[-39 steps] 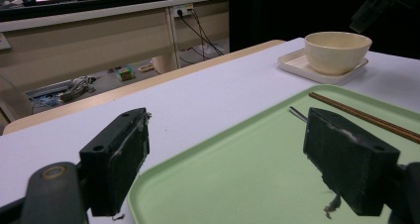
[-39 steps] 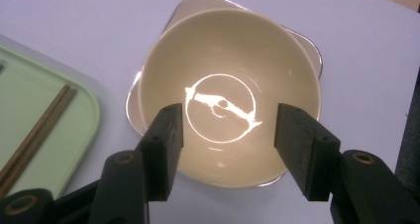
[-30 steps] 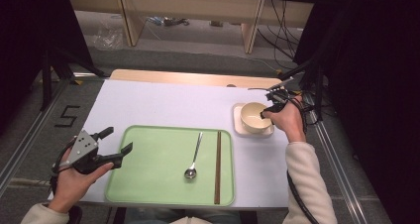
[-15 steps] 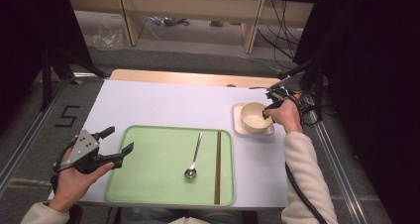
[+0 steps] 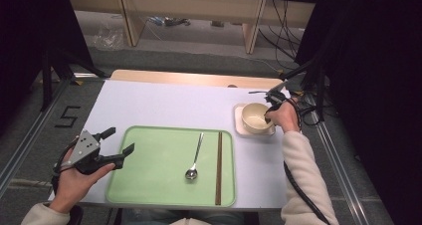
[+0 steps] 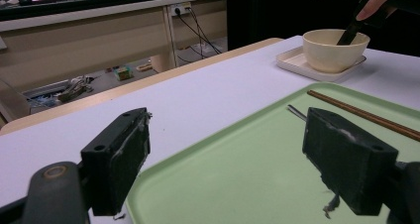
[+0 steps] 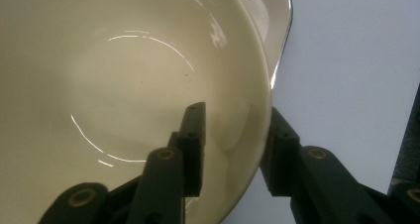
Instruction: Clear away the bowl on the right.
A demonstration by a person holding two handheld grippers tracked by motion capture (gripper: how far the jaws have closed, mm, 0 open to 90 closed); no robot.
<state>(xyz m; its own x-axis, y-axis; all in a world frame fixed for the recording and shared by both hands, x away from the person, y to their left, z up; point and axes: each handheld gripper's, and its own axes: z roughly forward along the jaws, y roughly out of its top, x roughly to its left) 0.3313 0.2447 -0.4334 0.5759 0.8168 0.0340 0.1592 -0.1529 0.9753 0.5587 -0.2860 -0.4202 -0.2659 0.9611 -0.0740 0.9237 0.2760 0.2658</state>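
Glazed and likely slippery, the stiff, breakable cream bowl (image 5: 256, 117) is best taken at its rim, which the right claw (image 7: 230, 149) straddles, just closing, not yet pinching.

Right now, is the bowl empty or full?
Empty. The right gripper view shows the bowl with a bare, glossy inside, only one jaw of the right gripper inside its rim.

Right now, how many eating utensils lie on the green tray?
2: a metal spoon near the middle of the green tray, and a dark wooden chopstick piece along its right side, possibly a stacked pair.
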